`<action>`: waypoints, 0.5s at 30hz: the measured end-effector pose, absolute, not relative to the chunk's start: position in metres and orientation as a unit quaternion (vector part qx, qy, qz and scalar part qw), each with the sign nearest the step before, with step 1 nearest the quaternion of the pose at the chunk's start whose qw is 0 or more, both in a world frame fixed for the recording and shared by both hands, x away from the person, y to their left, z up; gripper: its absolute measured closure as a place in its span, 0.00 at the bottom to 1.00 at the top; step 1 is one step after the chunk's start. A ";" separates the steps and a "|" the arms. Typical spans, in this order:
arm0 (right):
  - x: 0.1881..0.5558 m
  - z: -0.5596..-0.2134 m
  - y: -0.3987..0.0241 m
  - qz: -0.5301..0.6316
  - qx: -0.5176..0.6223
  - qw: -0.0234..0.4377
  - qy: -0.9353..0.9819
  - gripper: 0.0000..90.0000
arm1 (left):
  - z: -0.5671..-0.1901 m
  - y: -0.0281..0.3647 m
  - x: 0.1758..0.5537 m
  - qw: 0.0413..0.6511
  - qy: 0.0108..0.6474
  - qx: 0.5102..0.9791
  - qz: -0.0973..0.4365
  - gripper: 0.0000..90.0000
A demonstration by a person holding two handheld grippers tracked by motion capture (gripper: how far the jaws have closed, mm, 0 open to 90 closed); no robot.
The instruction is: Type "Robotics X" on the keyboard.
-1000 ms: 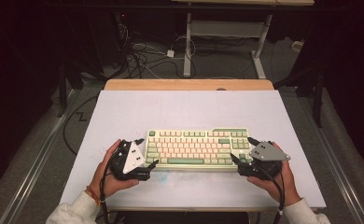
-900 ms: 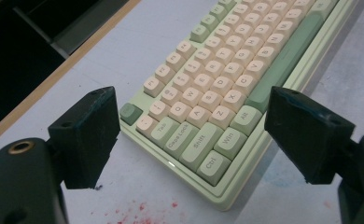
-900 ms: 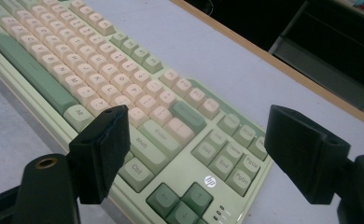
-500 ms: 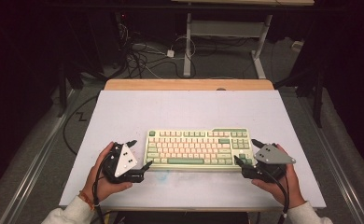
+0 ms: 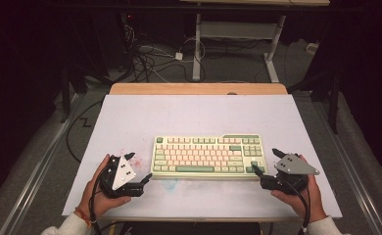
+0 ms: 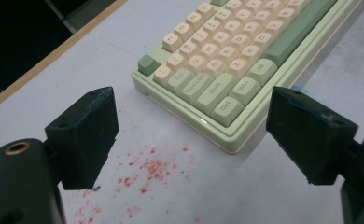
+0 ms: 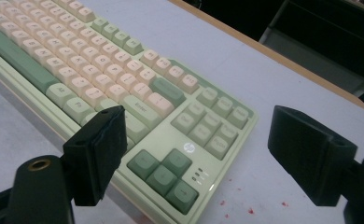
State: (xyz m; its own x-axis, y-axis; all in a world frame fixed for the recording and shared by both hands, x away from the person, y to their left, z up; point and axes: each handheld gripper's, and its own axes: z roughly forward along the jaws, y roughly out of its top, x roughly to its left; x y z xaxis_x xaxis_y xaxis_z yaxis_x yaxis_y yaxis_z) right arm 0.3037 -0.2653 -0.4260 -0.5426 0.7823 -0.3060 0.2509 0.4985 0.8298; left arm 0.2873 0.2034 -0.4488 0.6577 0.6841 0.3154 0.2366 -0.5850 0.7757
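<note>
Working on a cream-and-green keyboard (image 5: 207,155) lying flat on the pale desk (image 5: 194,112), toward the front edge and roughly centred, long side facing the person. Holding the left gripper (image 5: 139,165) just beside the keyboard's left end, low over the desk, with the jaws spread wide and clamping nothing; in the left gripper view, framing the Ctrl corner of the keyboard (image 6: 227,56) between the two black pads of that gripper (image 6: 194,135), with neither pad touching the case. Hovering above a scatter of red specks (image 6: 143,170) on the desk surface there. Holding the right gripper (image 5: 265,160) at the opposite end, near the arrow-key corner, jaws likewise standing apart and empty; in the right gripper view, straddling that corner of the keyboard (image 7: 124,79) with the gripper (image 7: 203,158), one pad lying over the keys near the front edge, the other out past the right end above bare desk. Supporting each tool from below with a hand, the left hand (image 5: 98,191) and the right hand (image 5: 304,196) both entering at the near edge. Judging from this, standing at the approach stage: both ends bracketed, nothing gripped yet, the keyboard resting squarely on the desk, with closing on the two ends and any lifting or shifting probably remaining.
</note>
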 end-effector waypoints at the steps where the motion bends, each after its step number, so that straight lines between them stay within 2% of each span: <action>1: 0.303 -0.427 -0.266 0.379 0.327 0.350 0.792 0.22 | -0.449 0.205 0.287 0.363 0.276 0.836 0.307 0.18; 6: 0.301 -0.430 -0.270 0.371 0.333 0.355 0.791 0.22 | -0.456 0.208 0.286 0.337 0.276 0.844 0.313 0.18; 15: 0.300 -0.440 -0.285 0.360 0.358 0.355 0.785 0.22 | -0.465 0.219 0.284 0.327 0.288 0.847 0.304 0.18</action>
State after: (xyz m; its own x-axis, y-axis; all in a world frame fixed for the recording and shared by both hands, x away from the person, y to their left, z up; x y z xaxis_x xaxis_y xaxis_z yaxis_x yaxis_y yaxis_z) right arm 0.2997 -0.2846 -0.4403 -0.4910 0.8183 -0.2988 0.3066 0.4833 0.8200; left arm 0.2839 0.2192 -0.4651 0.6495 0.6862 0.3275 0.2884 -0.6209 0.7289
